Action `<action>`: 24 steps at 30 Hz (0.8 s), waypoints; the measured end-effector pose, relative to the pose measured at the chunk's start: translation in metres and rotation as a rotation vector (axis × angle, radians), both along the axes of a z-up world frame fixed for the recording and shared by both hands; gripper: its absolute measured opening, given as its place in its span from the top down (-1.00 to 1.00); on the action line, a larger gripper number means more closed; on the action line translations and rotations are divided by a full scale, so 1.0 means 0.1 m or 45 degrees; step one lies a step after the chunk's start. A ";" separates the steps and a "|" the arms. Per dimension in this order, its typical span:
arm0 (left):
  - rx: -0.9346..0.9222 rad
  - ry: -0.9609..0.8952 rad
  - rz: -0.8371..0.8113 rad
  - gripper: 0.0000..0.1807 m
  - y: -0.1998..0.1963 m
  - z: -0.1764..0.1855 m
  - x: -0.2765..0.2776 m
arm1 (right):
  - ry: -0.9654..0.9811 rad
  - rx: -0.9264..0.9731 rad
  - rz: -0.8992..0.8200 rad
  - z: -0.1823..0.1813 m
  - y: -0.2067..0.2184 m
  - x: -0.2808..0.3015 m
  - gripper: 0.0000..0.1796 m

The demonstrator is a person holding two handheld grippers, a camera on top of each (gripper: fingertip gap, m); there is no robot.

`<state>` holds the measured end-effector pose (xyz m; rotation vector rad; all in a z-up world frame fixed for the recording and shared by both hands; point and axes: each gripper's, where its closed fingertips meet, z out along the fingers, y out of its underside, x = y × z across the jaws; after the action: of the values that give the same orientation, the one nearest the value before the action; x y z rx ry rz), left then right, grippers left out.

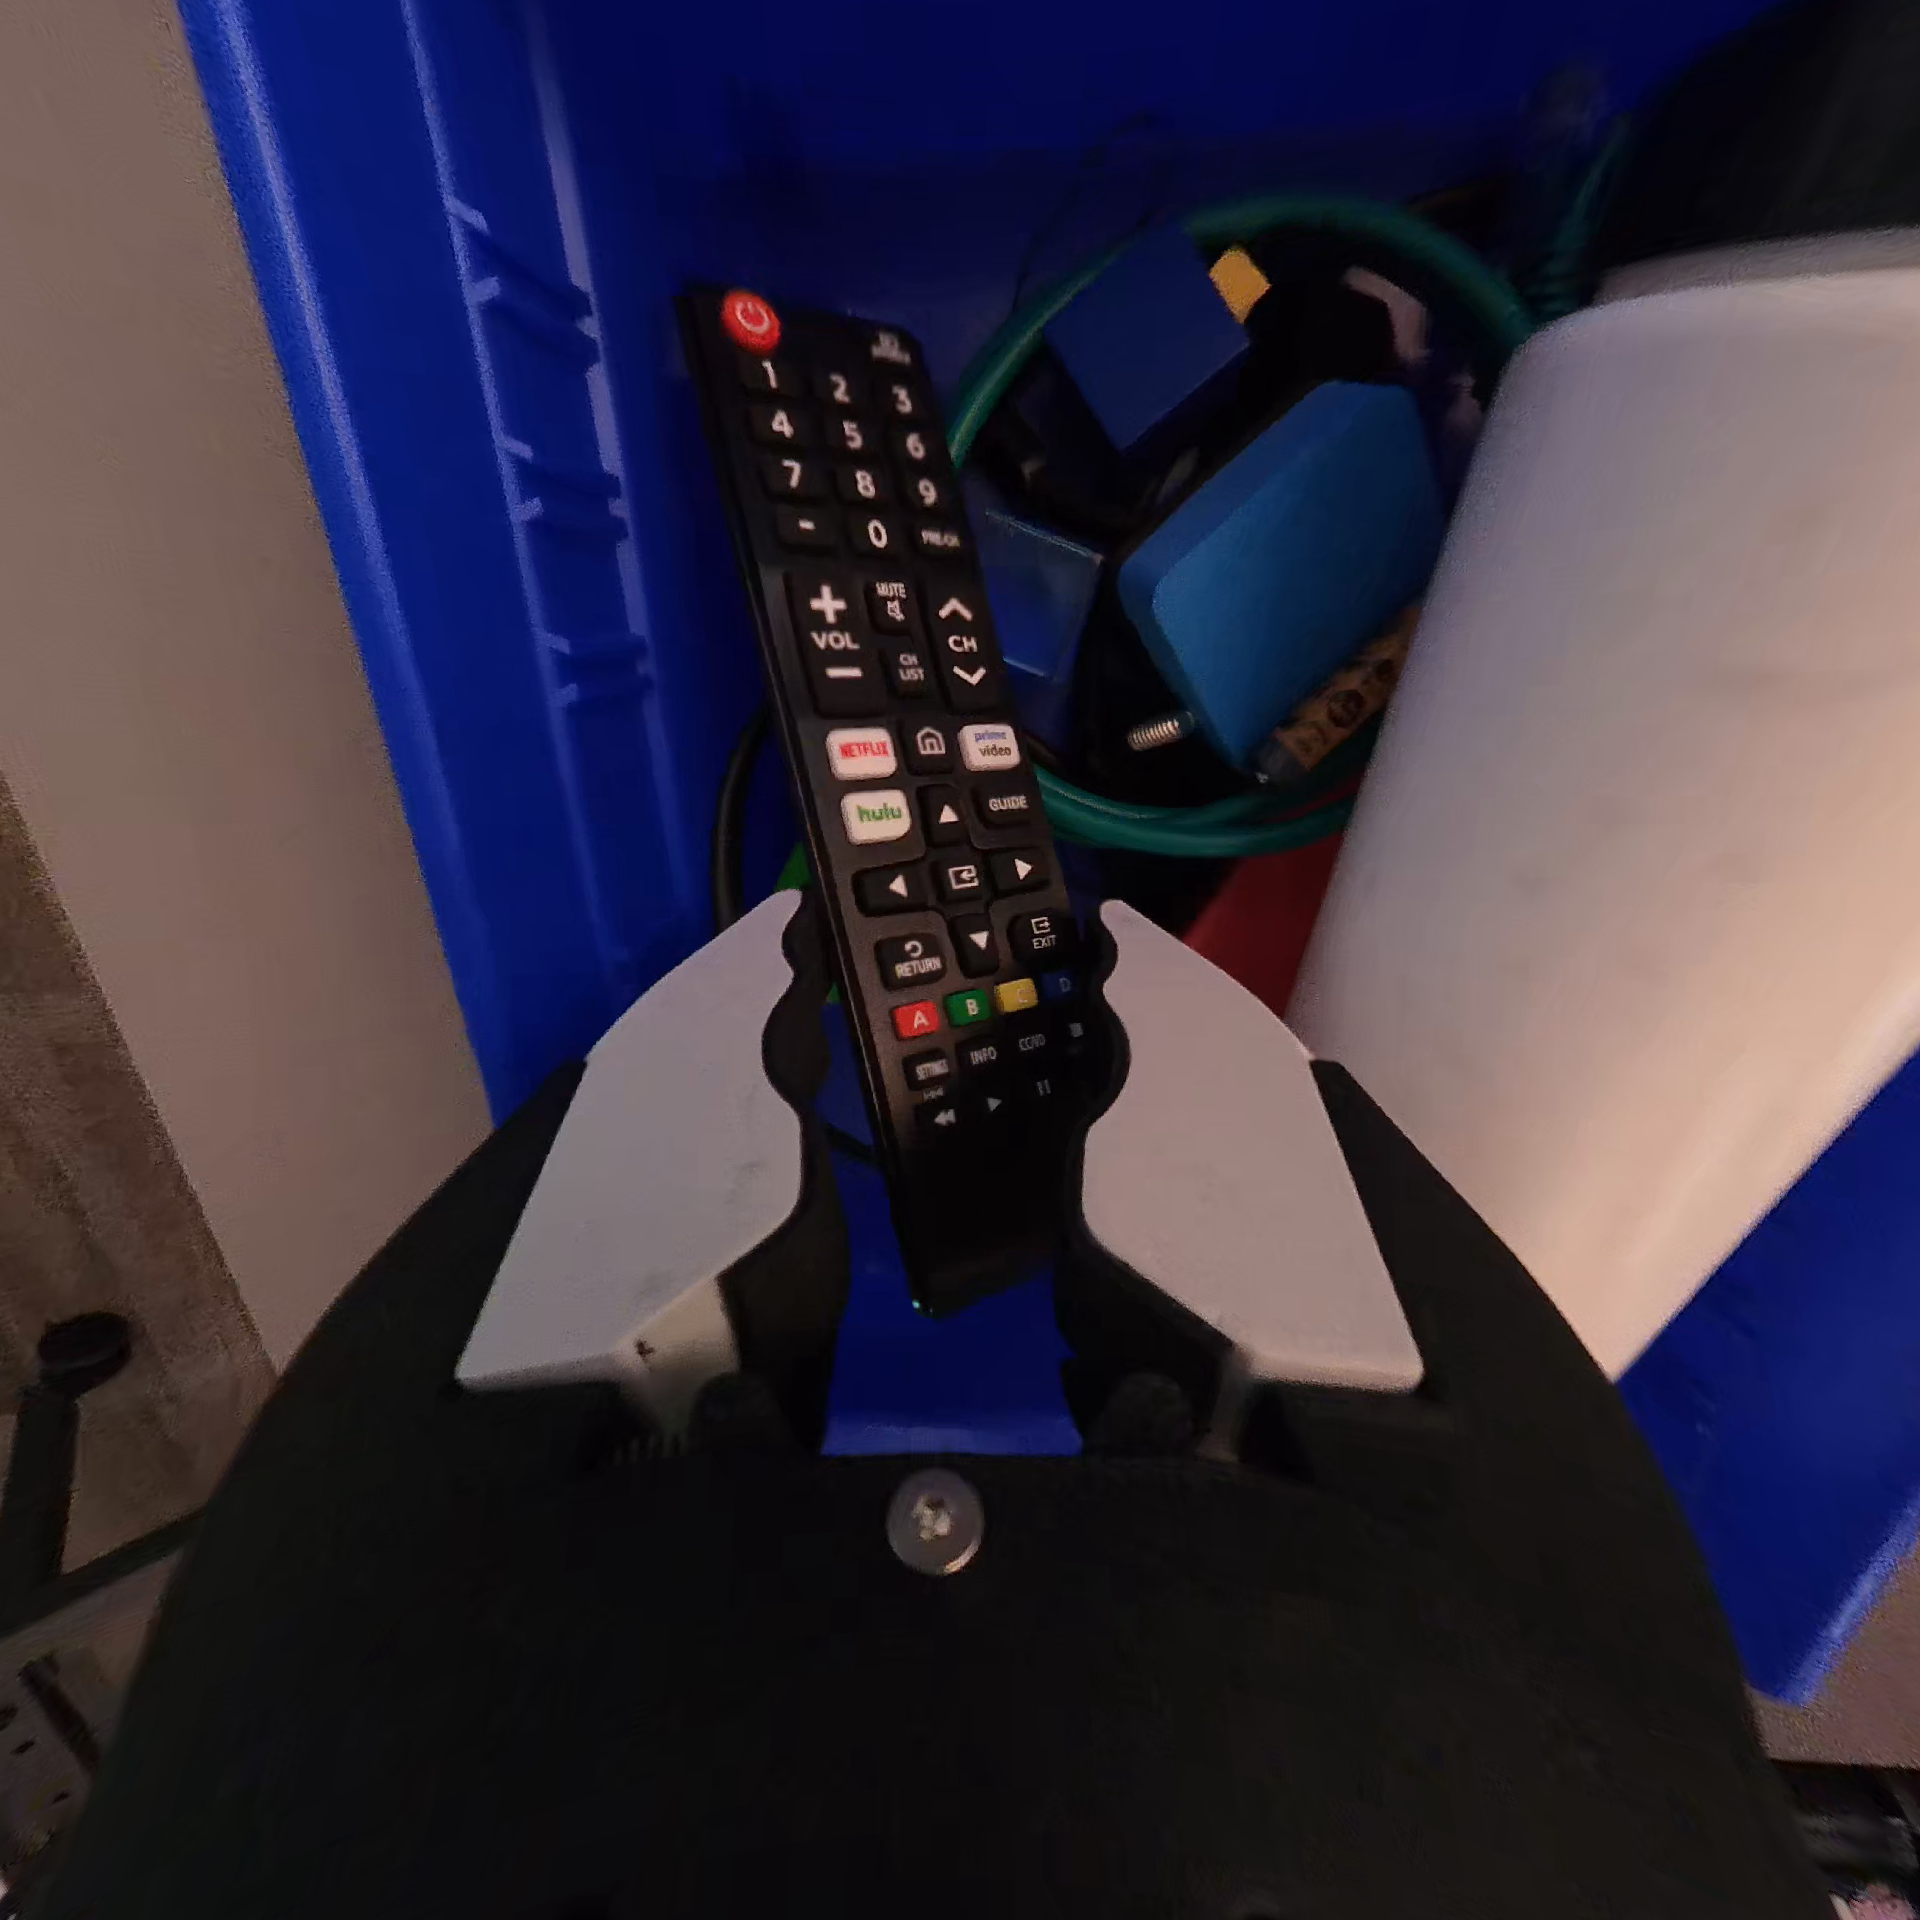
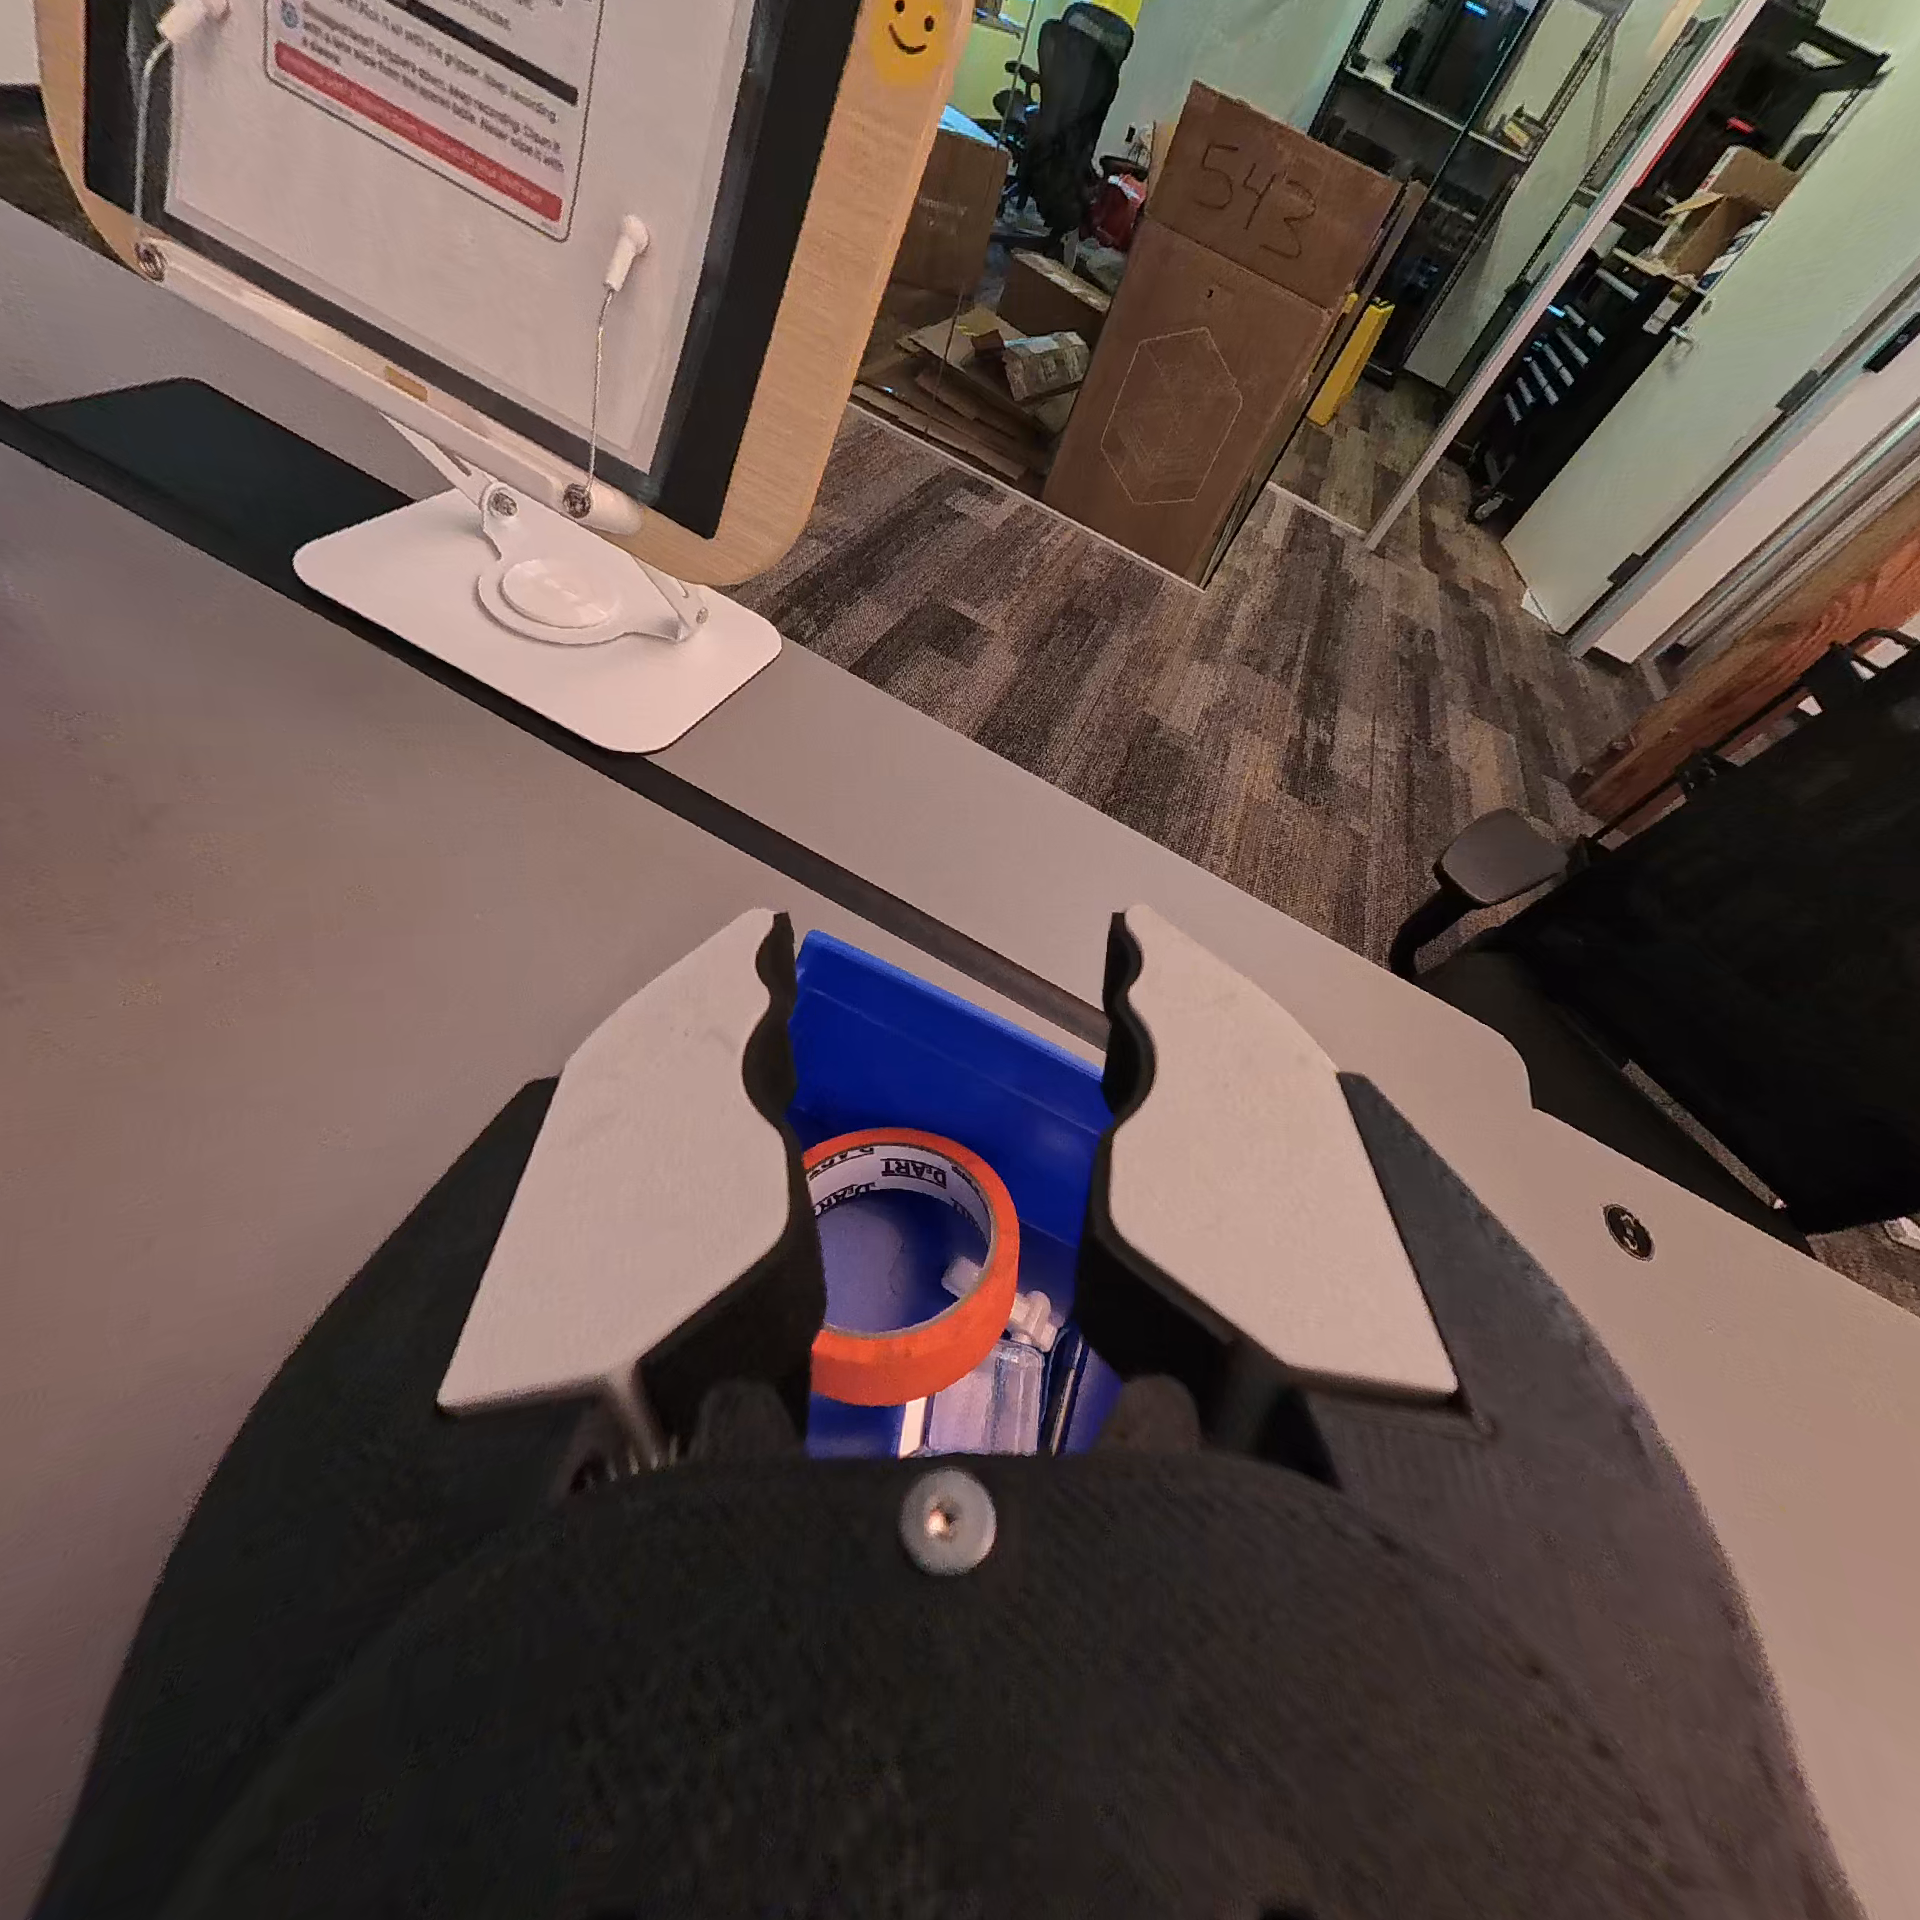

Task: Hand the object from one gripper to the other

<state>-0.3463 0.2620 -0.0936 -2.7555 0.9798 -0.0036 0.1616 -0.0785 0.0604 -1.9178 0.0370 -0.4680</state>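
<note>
Grey bench [image 2: 312,987] fills the right wrist view, with carpeted floor, a tall cardboard box [image 2: 1216,343] bearing handwritten numerals and dark shelving beyond it at 1 o'clock. A wood-framed display [image 2: 436,208] on a white stand rises at 11 o'clock, showing a printed notice too blurred to make out and a yellow smiley sticker on its frame.

The right hand-held gripper [image 2: 943,956] stands wide and empty above a small blue bin [image 2: 935,1039]. Inside lie a roll of orange tape [image 2: 914,1340] with black lettering on its core and a clear bottle, mostly hidden.

In the left wrist view, the left hand-held gripper [image 1: 948,945] clamps the lower end of a black remote control [image 1: 883,727], which juts up toward 12 o'clock, tilted slightly left. Its keys carry numerals, labels and streaming-service logos. Behind it a large blue bin [image 1: 499,520] holds a coiled green cable [image 1: 1195,821], blue blocks [image 1: 1288,582] and a white object [image 1: 1662,727] cut off at 3 o'clock.
</note>
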 end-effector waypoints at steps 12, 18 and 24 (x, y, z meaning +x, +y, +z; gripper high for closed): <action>0.175 -0.129 -0.101 0.75 -0.12 0.50 0.12 | -0.028 -0.052 0.030 -0.07 0.08 -0.07 0.35; 0.319 -0.159 -0.196 0.75 -0.26 0.82 0.22 | -0.057 -0.087 0.040 -0.12 0.13 -0.10 0.35; 0.518 -0.571 -0.497 0.76 -0.76 1.52 0.72 | -0.039 -0.044 0.124 -0.08 0.27 -0.30 0.37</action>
<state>-0.2748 0.1864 0.0583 -2.0385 1.2039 -0.4146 0.1316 -0.0515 0.0520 -1.9361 -0.0848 -0.4343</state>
